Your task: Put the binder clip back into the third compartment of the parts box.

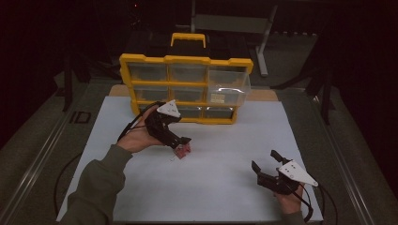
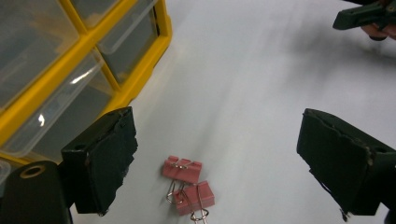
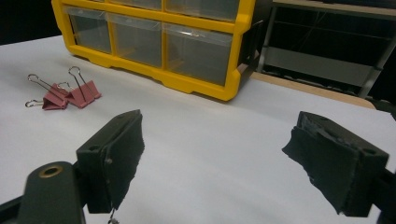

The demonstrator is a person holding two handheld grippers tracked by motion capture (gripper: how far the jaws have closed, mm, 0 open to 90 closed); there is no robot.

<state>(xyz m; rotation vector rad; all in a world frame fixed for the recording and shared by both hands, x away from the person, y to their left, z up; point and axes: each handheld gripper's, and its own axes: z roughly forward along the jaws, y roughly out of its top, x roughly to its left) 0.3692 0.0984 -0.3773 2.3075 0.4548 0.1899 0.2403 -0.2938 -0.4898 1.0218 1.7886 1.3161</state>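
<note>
- Two pink binder clips are seen lying on the white table sheet, touching each other, their wire handles folded out.
- In the high view the clips lie left of the sheet's middle, in front of the yellow drawer organizer and apart from it.
- The left gripper is held over the clips, tilted down toward them; its jaws are spread wide.
- In the left gripper view the left gripper is seen with the clips on the sheet between its two black jaws, nearer the one at the left; neither pad is seen touching them.
- The right gripper is held near the sheet's front right corner, well apart from the clips, jaws parted with nothing between them.
- In the right gripper view the right gripper is seen with only bare sheet between its pads; the clips are seen farther off at the left, the organizer behind them.
- The organizer stands upright at the far edge of the sheet, with a handle on top and clear drawers in three rows.
- One drawer, at the right of the middle row, is seen pulled out toward the front; its contents cannot be told.
</note>
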